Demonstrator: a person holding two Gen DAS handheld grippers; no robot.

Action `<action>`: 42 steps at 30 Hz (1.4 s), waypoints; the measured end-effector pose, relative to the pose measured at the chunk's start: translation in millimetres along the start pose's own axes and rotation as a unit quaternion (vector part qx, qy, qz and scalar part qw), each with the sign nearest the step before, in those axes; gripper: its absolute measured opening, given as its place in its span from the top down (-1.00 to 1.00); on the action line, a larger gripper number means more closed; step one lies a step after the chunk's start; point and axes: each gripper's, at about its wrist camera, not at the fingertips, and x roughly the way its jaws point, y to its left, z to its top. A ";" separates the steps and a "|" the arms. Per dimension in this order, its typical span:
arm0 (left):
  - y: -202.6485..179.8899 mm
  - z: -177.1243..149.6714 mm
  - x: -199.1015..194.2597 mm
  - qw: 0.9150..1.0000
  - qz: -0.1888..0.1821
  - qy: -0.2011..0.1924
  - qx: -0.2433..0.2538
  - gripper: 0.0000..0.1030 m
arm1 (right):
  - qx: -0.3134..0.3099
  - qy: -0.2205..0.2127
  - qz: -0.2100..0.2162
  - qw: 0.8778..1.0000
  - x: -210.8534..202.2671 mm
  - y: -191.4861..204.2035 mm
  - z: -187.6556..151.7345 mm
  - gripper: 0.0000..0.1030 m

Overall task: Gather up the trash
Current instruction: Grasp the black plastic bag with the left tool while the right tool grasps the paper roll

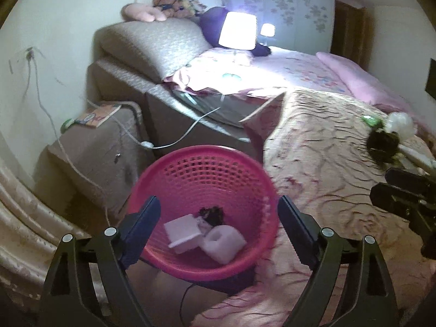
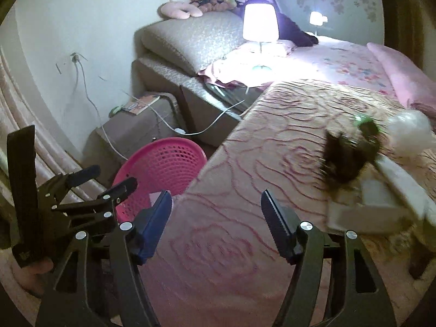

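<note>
My left gripper [image 1: 218,218] hangs open over a pink plastic basket [image 1: 174,163] on the floor beside the bed. Inside the basket lie white foam pieces [image 1: 223,241] and a dark clump [image 1: 212,214]. My right gripper [image 2: 216,212] is open above the rose-patterned bedspread [image 2: 231,163], nothing between its fingers. To its right on the bed lie a dark clump [image 2: 346,158], a green scrap [image 2: 368,125], crumpled white plastic [image 2: 411,133] and a flat white piece [image 2: 381,204]. In the right wrist view the left gripper [image 2: 103,181] shows beside the basket [image 2: 163,143].
A lit lamp [image 2: 260,24] stands on the pink bedding. A brown bedside cabinet [image 1: 92,147] holds a book, and white cables [image 1: 174,139] trail across it to the wall. Plush toys top the padded headboard [image 1: 152,43]. A curtain [image 1: 24,218] hangs at the left.
</note>
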 end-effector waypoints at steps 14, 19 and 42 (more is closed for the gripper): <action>-107.6 -11.8 -5.6 0.993 -0.098 0.031 0.061 -0.64 | 0.042 0.003 -0.092 0.995 -60.6 -68.4 -59.1 -0.32; -137.0 -19.3 8.0 0.990 -0.105 0.052 0.077 -0.71 | 0.065 0.016 -0.118 0.991 -62.3 -91.7 -79.8 -0.32; -144.5 -14.9 14.8 0.987 -0.101 0.071 0.101 -0.85 | 0.029 0.045 -0.129 0.990 -57.6 -93.0 -93.6 -0.87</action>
